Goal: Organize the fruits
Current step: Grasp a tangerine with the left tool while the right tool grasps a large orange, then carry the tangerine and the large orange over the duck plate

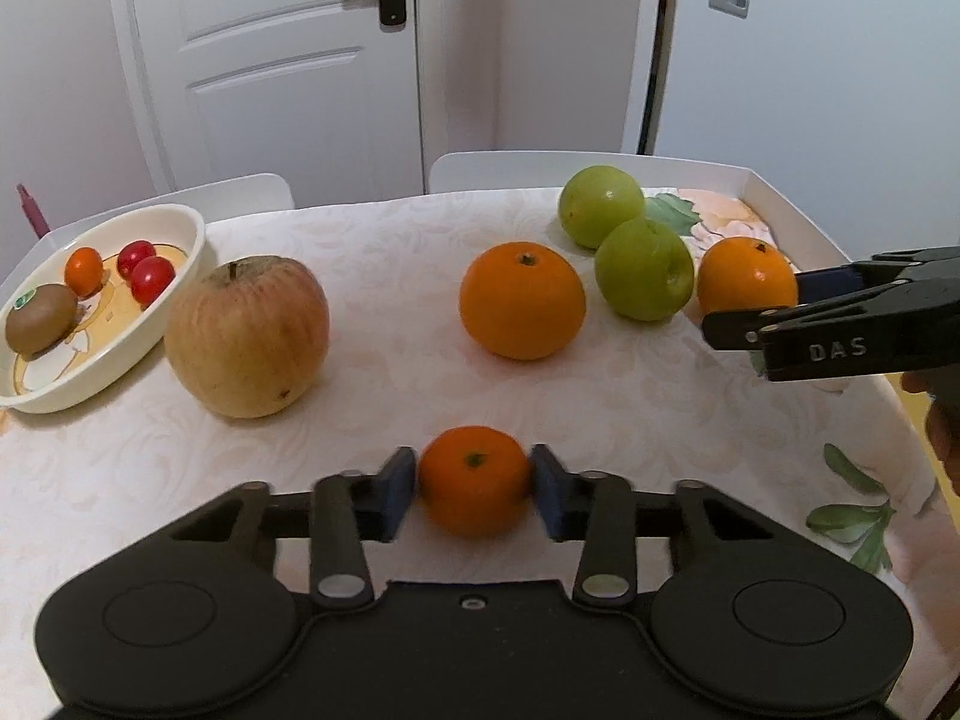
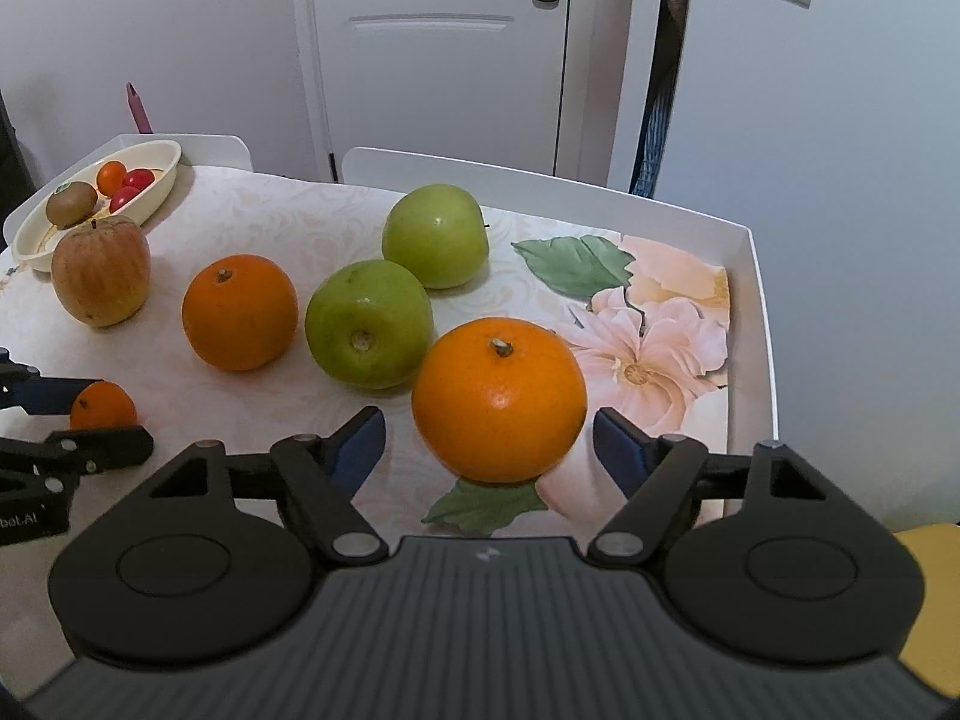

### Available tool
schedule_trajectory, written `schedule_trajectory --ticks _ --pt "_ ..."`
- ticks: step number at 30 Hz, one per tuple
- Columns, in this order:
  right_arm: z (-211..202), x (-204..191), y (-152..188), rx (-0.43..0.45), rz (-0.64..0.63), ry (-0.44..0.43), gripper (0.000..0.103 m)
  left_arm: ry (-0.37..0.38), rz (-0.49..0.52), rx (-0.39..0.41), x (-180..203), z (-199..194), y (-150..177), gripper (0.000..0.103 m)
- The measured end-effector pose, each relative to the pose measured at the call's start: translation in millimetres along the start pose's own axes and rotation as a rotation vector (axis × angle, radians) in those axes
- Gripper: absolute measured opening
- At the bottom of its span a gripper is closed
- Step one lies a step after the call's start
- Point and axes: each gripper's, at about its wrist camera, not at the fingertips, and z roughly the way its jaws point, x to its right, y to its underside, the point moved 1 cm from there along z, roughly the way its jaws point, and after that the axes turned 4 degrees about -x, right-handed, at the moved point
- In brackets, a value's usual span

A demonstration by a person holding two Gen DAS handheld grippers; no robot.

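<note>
left tongs point(image 1: 474, 483) pinching mandarin point(image 1: 474, 480), right tongs point(image 2: 489, 441) spread

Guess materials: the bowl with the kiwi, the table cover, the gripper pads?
Bowl: looks like glazed ceramic or melamine, cream, glossy rim, printed pattern inside; can't tell which. Table cover: likely vinyl or coated cloth, faint sheen, printed flowers. Left gripper pads: dark blue, matte, probably rubber or foam, pressed on the small mandarin.
</note>
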Motion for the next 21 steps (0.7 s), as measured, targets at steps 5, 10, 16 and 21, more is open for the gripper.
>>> schedule_trajectory --ticks 5,10,16,21 --pt "3.4 1.2 -2.2 0.0 -0.001 -0.001 0.084 -0.009 0.008 0.004 2.4 -0.6 0.4 0.043" --pt "5.1 2.8 -3.8 -0.003 0.002 -0.003 0.079 -0.01 0.003 0.005 1.8 -0.6 0.2 0.043" --pt "6.0 5.5 -5.4 0.005 0.01 -0.01 0.077 -0.017 -0.003 0.009 -0.4 -1.2 -0.5 0.042" --pt "1.8 8.6 -4.8 0.012 0.034 -0.006 0.077 -0.02 -0.005 0.023 -3.0 -6.1 -1.7 0.042"
